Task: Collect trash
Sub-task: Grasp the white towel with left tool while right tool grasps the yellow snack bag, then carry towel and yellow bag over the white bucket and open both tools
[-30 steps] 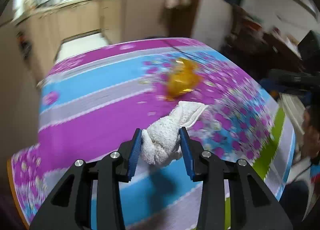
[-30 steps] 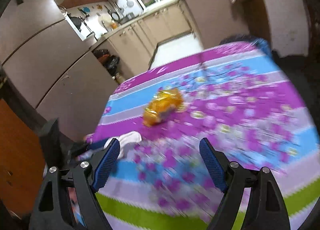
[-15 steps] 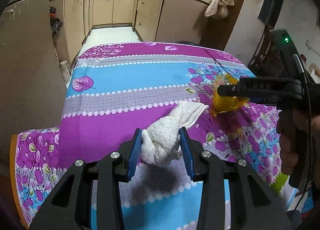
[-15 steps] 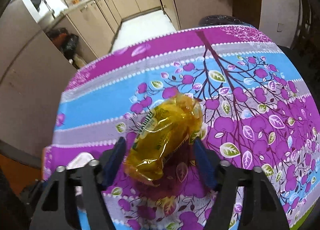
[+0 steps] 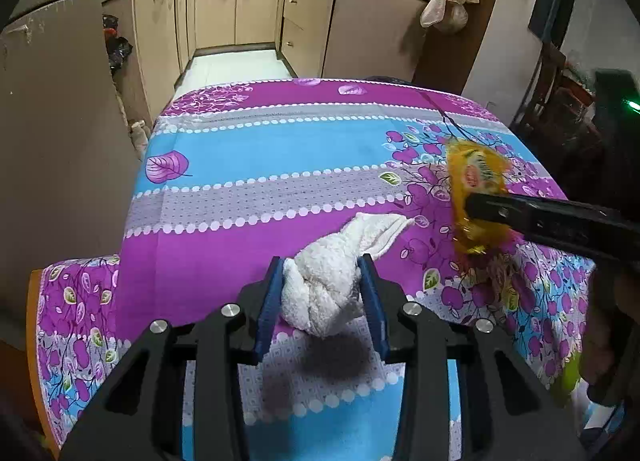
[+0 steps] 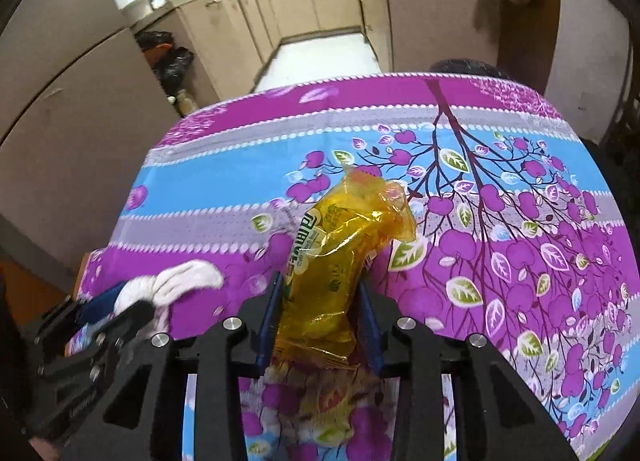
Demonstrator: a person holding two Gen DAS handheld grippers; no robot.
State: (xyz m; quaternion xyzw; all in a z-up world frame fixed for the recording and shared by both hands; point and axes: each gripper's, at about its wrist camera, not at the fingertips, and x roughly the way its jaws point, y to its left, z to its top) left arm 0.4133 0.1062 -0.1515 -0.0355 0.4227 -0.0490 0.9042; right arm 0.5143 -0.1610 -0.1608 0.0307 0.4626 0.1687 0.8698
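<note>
A crumpled white cloth wad (image 5: 328, 285) is clamped between the blue pads of my left gripper (image 5: 321, 261), held just above the flowered tablecloth (image 5: 280, 149). A yellow plastic wrapper (image 6: 344, 237) stands up between the pads of my right gripper (image 6: 319, 281). Its jaws are closing and both pads press on the wrapper's lower half. In the left wrist view the same wrapper (image 5: 476, 177) shows at the right, with a black finger (image 5: 540, 217) of the right gripper across it. The right wrist view shows the left gripper (image 6: 120, 301) and its cloth (image 6: 184, 281) at the lower left.
The table's far edge faces a kitchen aisle with beige cabinets (image 5: 256, 9). Dark bags (image 6: 172, 61) lie on the floor by the left counter. A tall brown panel (image 5: 60, 141) stands close to the table's left side. Dark furniture (image 5: 560, 93) crowds the right.
My right gripper came down over the yellow wrapper and its jaws narrowed from wide apart onto it. The left gripper kept its hold on the white cloth and shifted slightly.
</note>
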